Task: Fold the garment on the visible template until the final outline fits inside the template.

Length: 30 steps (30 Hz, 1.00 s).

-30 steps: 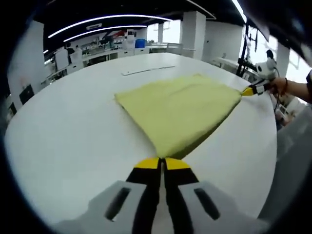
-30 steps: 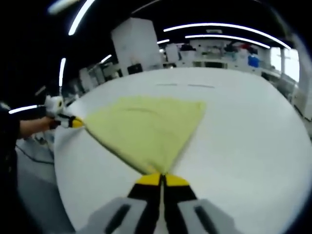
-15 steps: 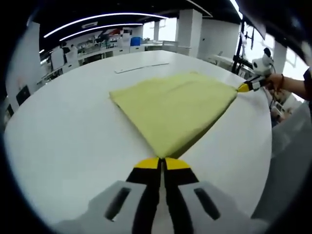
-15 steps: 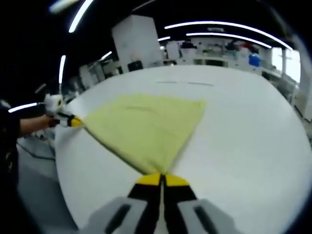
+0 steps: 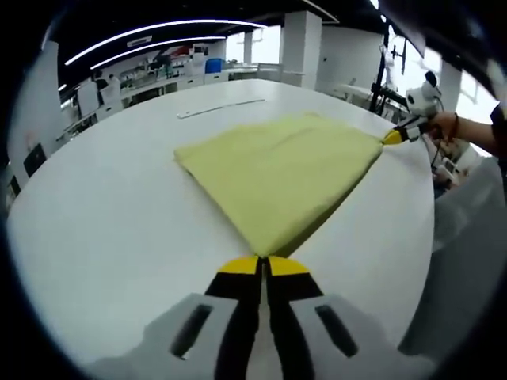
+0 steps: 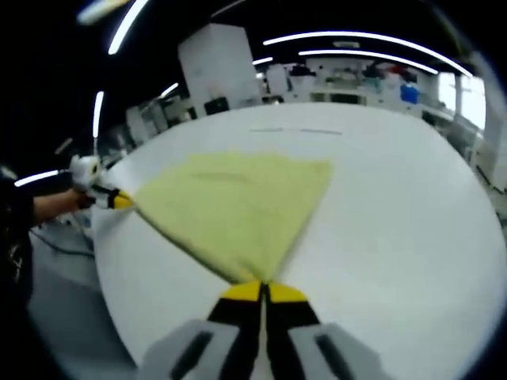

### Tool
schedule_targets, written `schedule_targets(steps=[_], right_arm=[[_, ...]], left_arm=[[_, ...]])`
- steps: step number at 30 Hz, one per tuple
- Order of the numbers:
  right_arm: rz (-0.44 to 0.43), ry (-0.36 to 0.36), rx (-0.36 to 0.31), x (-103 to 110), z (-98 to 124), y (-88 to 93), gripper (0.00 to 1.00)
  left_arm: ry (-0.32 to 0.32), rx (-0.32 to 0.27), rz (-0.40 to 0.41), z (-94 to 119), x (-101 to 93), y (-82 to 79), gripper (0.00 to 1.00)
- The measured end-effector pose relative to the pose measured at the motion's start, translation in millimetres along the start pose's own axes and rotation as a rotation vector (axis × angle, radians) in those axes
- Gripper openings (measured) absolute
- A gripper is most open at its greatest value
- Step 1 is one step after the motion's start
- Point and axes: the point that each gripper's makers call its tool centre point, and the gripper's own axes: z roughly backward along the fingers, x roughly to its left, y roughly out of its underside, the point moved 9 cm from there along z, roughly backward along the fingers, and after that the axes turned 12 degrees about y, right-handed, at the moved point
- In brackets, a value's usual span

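A pale yellow garment [image 5: 281, 174] lies folded flat on the white table [image 5: 103, 229], stretched between both grippers. My left gripper [image 5: 264, 264] is shut on its near corner in the left gripper view. The right gripper [image 5: 392, 136] shows at the far right of that view, pinching the opposite corner, held by a hand [image 5: 444, 127]. In the right gripper view the garment [image 6: 234, 206] fans out from my right gripper [image 6: 261, 290], which is shut on its corner. The left gripper [image 6: 119, 201] holds the far left corner there. A thin template line [image 5: 218, 108] is marked on the table beyond the cloth.
The white table [image 6: 404, 229] has bare surface around the garment on all sides. Its edge [image 5: 432, 261] curves close on the right in the left gripper view. Lab benches and shelves [image 5: 158, 75] stand in the background, with a stand [image 5: 380, 87] beyond the table.
The left gripper view has tilted slightly, so the garment and far gripper sit a little higher. The cloth stays taut between both shut grippers and lies as before.
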Motion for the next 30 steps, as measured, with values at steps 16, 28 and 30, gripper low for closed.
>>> schedule_targets(steps=[16,28,30], right_arm=[[-0.012,0.031,0.037,1,-1,3.1,0.0],[-0.009,0.083,0.017,5,5,-11.8,0.02],[-0.007,0.086,0.015,7,8,-16.2,0.11]], left_arm=[[-0.022,0.012,0.021,2,-3.9,2.2,0.0],[-0.051,-0.09,0.152,11,-4.3,-4.4,0.22],[-0.063,-0.106,0.162,17,-7.6,-11.2,0.29]])
